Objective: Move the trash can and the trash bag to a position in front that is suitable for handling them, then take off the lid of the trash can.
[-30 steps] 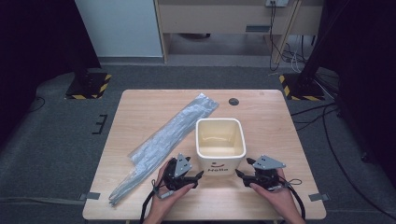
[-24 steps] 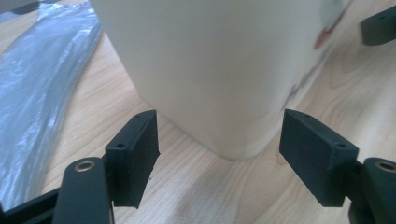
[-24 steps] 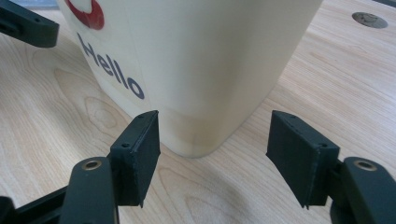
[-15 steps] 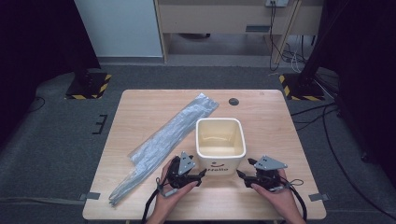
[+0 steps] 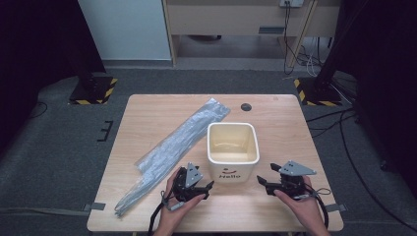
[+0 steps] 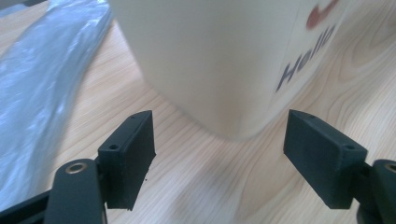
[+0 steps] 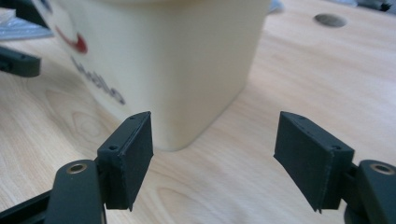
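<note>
**Both grippers open beside the cream tub, nothing held**

Nearest the person, the left gripper (image 5: 209, 188) rests low on the table (image 5: 157, 118) just off the tub's near left corner. Its jaws stand apart and have just been opening a little further; in the left gripper view the left gripper (image 6: 219, 154) has bare wood between its jaws, with the tub (image 6: 215, 60) close ahead and untouched. The right gripper (image 5: 262, 181) sits just off the near right corner. Its jaws are likewise apart and have just been widening; the right gripper view shows the right gripper (image 7: 212, 156) with the tub's corner (image 7: 187, 70) close ahead of the gap and clear of both pads.

The tub (image 5: 232, 150) stands upright near the middle of the table, toward the near edge, its "Hello" face turned to the person. It looks empty. To its left a plastic bag (image 5: 172, 147) lies flat in a long diagonal strip, just beside the tub.

Judgement: the step in hand appears to be the start of handling tub and bag, with neither yet gripped. The next move calls for a gripper to close on the bag's thin film, which may slip or bunch.

Count: two grippers, one tub, one bag, one table, one dark round hole (image 5: 246, 106) beyond the tub.
</note>
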`<act>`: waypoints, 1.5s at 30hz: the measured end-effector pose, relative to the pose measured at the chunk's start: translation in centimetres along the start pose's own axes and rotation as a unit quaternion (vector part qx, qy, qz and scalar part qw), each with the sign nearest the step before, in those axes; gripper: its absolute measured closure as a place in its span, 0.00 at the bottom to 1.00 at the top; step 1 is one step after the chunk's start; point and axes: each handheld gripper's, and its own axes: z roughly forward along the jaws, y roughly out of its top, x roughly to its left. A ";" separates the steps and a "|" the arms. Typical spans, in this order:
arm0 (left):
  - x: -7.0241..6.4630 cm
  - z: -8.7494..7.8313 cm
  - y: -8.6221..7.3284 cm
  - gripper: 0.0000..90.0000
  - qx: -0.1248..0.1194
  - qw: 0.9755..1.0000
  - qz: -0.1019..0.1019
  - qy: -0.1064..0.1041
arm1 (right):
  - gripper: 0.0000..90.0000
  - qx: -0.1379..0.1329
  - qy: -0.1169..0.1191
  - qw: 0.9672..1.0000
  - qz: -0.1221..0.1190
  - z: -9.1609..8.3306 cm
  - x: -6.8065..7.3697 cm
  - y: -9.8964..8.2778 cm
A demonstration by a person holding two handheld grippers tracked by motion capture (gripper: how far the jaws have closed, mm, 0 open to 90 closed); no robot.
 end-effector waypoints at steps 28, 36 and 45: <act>1.2 0.5 -1.6 0.19 0.037 0.999 0.016 -0.001 | 0.50 0.014 -0.005 1.000 0.001 6.4 -4.3 14.5; 1.3 0.5 -1.6 0.19 0.037 0.999 0.017 -0.002 | 0.57 0.055 -0.034 0.998 -0.020 8.7 -4.6 13.8; 1.3 0.5 -1.7 0.19 0.039 0.999 0.015 -0.001 | 0.74 0.072 -0.028 0.996 -0.038 9.2 -4.1 13.6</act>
